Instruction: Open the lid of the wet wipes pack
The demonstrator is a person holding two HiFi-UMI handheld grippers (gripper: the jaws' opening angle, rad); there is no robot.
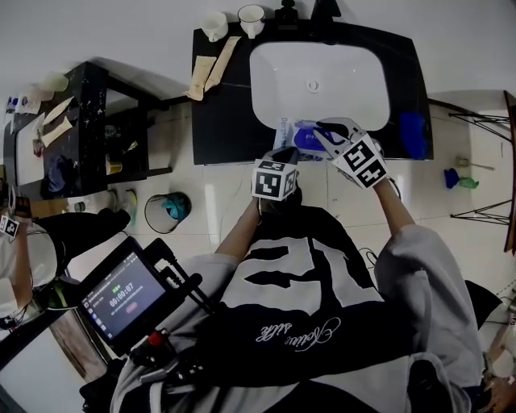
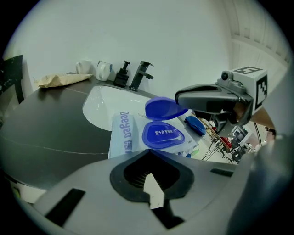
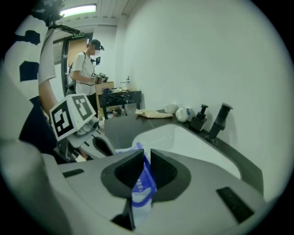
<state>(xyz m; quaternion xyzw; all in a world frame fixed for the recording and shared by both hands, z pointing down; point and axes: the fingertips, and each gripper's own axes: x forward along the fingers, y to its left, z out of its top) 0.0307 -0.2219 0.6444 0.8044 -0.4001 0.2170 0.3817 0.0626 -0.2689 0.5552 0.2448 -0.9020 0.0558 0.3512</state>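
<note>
The wet wipes pack (image 2: pixel 123 134) lies on the dark counter (image 2: pixel 50 128) at the sink's front edge, also seen as a white and blue pack (image 1: pixel 297 137) in the head view. Its round blue lid (image 2: pixel 163 109) stands raised above the blue opening ring (image 2: pixel 163 135). My right gripper (image 2: pixel 181 98) is shut on the lid's edge; the blue lid (image 3: pixel 143 176) shows pinched between its jaws (image 3: pixel 143 158). My left gripper (image 2: pixel 148 156) sits at the pack's near end, jaws closed on a white strip of the pack. In the head view both grippers (image 1: pixel 284 153) (image 1: pixel 324 129) meet over the pack.
A white basin (image 1: pixel 318 85) fills the counter behind the pack, with a black faucet (image 2: pixel 140 75) and soap dispenser (image 2: pixel 121 75) at the wall. Two cups (image 1: pixel 214 24) and a paper bag (image 2: pixel 59 80) sit back left. A black shelf (image 1: pixel 76 129) and bin (image 1: pixel 165 211) stand left.
</note>
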